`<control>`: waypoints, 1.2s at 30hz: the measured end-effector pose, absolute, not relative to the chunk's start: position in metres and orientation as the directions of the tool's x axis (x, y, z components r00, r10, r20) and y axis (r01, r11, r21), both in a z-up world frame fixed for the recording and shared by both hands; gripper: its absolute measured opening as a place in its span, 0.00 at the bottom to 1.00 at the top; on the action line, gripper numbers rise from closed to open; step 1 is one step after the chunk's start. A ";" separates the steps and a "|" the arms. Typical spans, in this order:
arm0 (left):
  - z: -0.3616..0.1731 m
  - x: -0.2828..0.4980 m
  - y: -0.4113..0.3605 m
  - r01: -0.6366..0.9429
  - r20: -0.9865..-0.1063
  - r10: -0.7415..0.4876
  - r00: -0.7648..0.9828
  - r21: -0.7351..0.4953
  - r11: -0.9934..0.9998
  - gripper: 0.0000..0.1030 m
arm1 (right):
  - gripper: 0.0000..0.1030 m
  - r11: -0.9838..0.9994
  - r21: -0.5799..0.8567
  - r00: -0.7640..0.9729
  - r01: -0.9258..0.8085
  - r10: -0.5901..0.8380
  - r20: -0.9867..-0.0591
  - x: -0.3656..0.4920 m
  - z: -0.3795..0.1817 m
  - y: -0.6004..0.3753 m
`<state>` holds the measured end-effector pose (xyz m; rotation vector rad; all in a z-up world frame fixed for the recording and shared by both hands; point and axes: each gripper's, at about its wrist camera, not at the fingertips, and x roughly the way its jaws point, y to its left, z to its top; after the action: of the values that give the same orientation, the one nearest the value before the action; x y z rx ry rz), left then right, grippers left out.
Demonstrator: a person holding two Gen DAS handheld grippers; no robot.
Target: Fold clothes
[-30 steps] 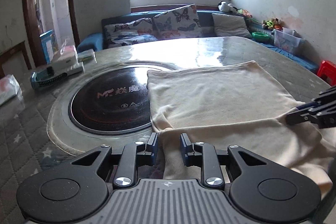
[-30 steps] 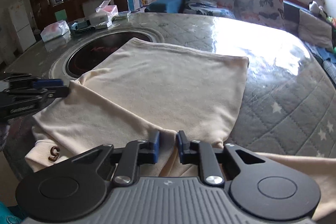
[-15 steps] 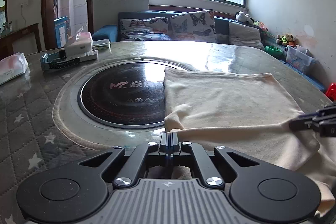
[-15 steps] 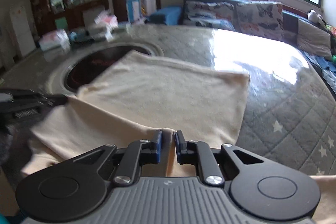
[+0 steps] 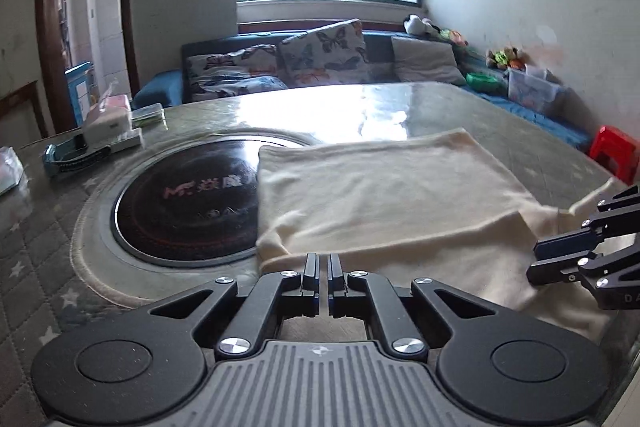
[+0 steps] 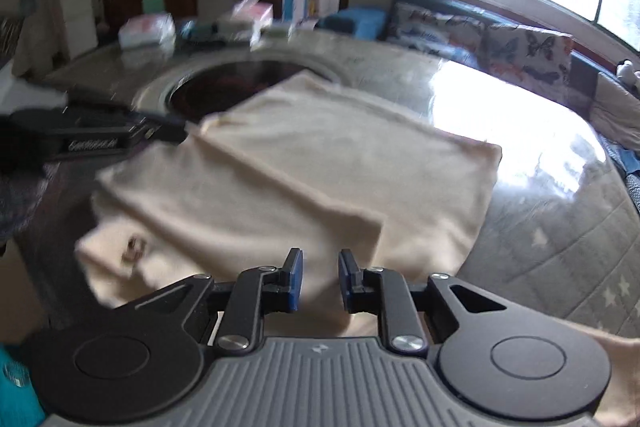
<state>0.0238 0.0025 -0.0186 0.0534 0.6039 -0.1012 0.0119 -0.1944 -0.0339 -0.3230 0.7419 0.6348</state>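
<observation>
A cream cloth (image 5: 400,195) lies flat on the round table (image 5: 380,107), its left edge over a black induction hob (image 5: 188,203). My left gripper (image 5: 324,259) is at the cloth's near edge, its jaws pressed together to a hairline slit on the hem. The right wrist view is blurred; there the left gripper (image 6: 176,131) touches the corner of the cloth (image 6: 320,167) where a layer is folded over. My right gripper (image 6: 319,267) hangs open just above the cloth's near edge, nothing between its blue pads. From the left wrist view, the right gripper (image 5: 536,259) is at the right, fingers apart.
A tissue box (image 5: 108,123) and small packages sit at the table's far left. A sofa with butterfly cushions (image 5: 320,55) runs behind the table under the window. A red stool (image 5: 612,155) stands on the right. Star-patterned table cover (image 6: 560,227) lies right of the cloth.
My right gripper has opened, let go of the cloth and pulled back a little. My left gripper stays closed at the hem. Both views have shifted, and the right one is blurred.
</observation>
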 end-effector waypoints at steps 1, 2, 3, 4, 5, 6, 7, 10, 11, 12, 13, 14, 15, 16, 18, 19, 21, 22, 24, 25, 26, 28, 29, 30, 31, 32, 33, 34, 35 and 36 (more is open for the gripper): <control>-0.022 0.025 0.002 0.112 -0.577 -0.076 0.813 0.027 0.993 0.05 | 0.17 0.759 -0.071 0.567 -0.647 0.417 -0.711 0.006 -0.037 -0.196; -0.025 0.026 0.003 0.111 -0.587 -0.073 0.806 0.029 0.993 0.05 | 0.17 0.751 -0.094 0.575 -0.653 0.412 -0.707 0.001 -0.037 -0.198; -0.026 0.027 0.003 0.111 -0.593 -0.071 0.802 0.032 0.993 0.06 | 0.17 0.749 -0.109 0.581 -0.653 0.403 -0.707 -0.002 -0.037 -0.199; -0.025 0.026 0.003 0.110 -0.594 -0.069 0.802 0.034 0.993 0.06 | 0.17 0.752 -0.113 0.584 -0.649 0.397 -0.708 -0.004 -0.036 -0.202; -0.024 0.026 0.002 0.110 -0.595 -0.067 0.801 0.036 0.993 0.06 | 0.17 0.757 -0.113 0.587 -0.644 0.393 -0.708 -0.006 -0.035 -0.205; -0.022 0.025 0.000 0.114 -0.594 -0.069 0.802 0.039 0.993 0.06 | 0.17 0.765 -0.113 0.593 -0.635 0.388 -0.706 -0.007 -0.033 -0.209; -0.019 0.024 -0.004 0.123 -0.588 -0.075 0.805 0.042 0.991 0.06 | 0.17 0.777 -0.102 0.599 -0.621 0.387 -0.701 -0.009 -0.031 -0.214; -0.012 0.019 -0.018 0.171 -0.572 -0.116 0.812 0.043 0.984 0.06 | 0.17 0.828 -0.047 0.626 -0.559 0.384 -0.679 -0.012 -0.023 -0.236; -0.011 0.018 -0.024 0.190 -0.570 -0.133 0.811 0.042 0.981 0.06 | 0.17 0.849 -0.029 0.641 -0.528 0.376 -0.670 -0.012 -0.021 -0.246; -0.010 0.018 -0.030 0.210 -0.567 -0.150 0.810 0.041 0.977 0.06 | 0.17 0.872 -0.017 0.657 -0.490 0.356 -0.664 -0.011 -0.019 -0.257; -0.009 0.018 -0.037 0.229 -0.567 -0.167 0.807 0.039 0.973 0.06 | 0.17 0.893 -0.005 0.673 -0.450 0.335 -0.659 -0.010 -0.018 -0.267; -0.010 0.018 -0.043 0.247 -0.569 -0.182 0.802 0.037 0.968 0.06 | 0.17 0.915 0.006 0.691 -0.403 0.308 -0.654 -0.009 -0.018 -0.280; -0.011 0.018 -0.050 0.263 -0.572 -0.196 0.796 0.036 0.964 0.06 | 0.18 0.934 0.016 0.706 -0.357 0.281 -0.650 -0.007 -0.019 -0.292; -0.012 0.018 -0.056 0.277 -0.577 -0.207 0.790 0.035 0.960 0.06 | 0.18 0.944 0.019 0.714 -0.330 0.263 -0.648 -0.006 -0.019 -0.298; -0.014 0.017 -0.067 0.304 -0.582 -0.225 0.781 0.040 0.952 0.11 | 0.21 0.979 0.030 0.749 -0.201 0.173 -0.640 -0.003 -0.023 -0.332; -0.015 0.017 -0.072 0.317 -0.584 -0.233 0.777 0.043 0.948 0.11 | 0.24 0.989 0.030 0.758 -0.148 0.133 -0.639 -0.001 -0.025 -0.345; -0.015 0.016 -0.079 0.337 -0.587 -0.247 0.771 0.047 0.940 0.11 | 0.26 0.997 0.043 0.765 -0.059 0.072 -0.640 0.003 -0.030 -0.367; -0.016 0.015 -0.081 0.342 -0.589 -0.249 0.769 0.049 0.939 0.12 | 0.26 0.998 0.053 0.766 -0.021 0.050 -0.641 0.005 -0.032 -0.377; -0.017 0.015 -0.085 0.349 -0.593 -0.252 0.765 0.052 0.936 0.13 | 0.26 0.995 0.081 0.769 0.060 0.005 -0.639 0.008 -0.038 -0.397; -0.017 0.015 -0.086 0.348 -0.596 -0.250 0.763 0.053 0.936 0.13 | 0.27 0.990 0.094 0.770 0.101 -0.018 -0.638 0.010 -0.040 -0.408; -0.018 0.015 -0.086 0.347 -0.598 -0.248 0.762 0.054 0.936 0.13 | 0.28 0.984 0.108 0.769 0.141 -0.040 -0.638 0.012 -0.043 -0.418; -0.019 0.015 -0.087 0.346 -0.603 -0.245 0.759 0.055 0.937 0.13 | 0.30 0.972 0.133 0.766 0.192 -0.064 -0.639 0.016 -0.048 -0.432; -0.019 0.014 -0.088 0.344 -0.604 -0.243 0.759 0.056 0.937 0.13 | 0.30 0.968 0.145 0.765 0.205 -0.066 -0.640 0.017 -0.049 -0.436; -0.018 0.014 -0.088 0.342 -0.603 -0.241 0.761 0.056 0.938 0.13 | 0.30 0.967 0.148 0.766 0.205 -0.065 -0.639 0.017 -0.051 -0.435; -0.017 0.014 -0.088 0.339 -0.602 -0.238 0.762 0.057 0.939 0.13 | 0.30 0.967 0.152 0.767 0.206 -0.063 -0.639 0.017 -0.052 -0.435; -0.016 0.014 -0.088 0.336 -0.602 -0.236 0.763 0.058 0.940 0.15 | 0.30 0.966 0.156 0.768 0.207 -0.061 -0.638 0.017 -0.053 -0.434; -0.015 0.014 -0.088 0.334 -0.601 -0.234 0.764 0.059 0.941 0.18 | 0.30 0.965 0.160 0.769 0.208 -0.060 -0.637 0.017 -0.054 -0.434; -0.015 0.014 -0.089 0.334 -0.600 -0.232 0.766 0.063 0.941 0.24 | 0.21 0.964 0.163 0.769 0.208 -0.058 -0.636 0.017 -0.055 -0.433; -0.015 0.013 -0.089 0.333 -0.597 -0.229 0.769 0.069 0.940 0.28 | 0.13 0.964 0.167 0.770 0.209 -0.057 -0.635 0.017 -0.056 -0.433; -0.015 0.013 -0.090 0.335 -0.595 -0.228 0.771 0.074 0.939 0.28 | 0.08 0.963 0.172 0.771 0.210 -0.055 -0.634 0.017 -0.057 -0.432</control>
<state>0.0126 -0.0904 -0.0146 0.1800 0.6199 -0.3066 0.0167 -0.4323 -0.0572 0.2392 0.6767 -0.1447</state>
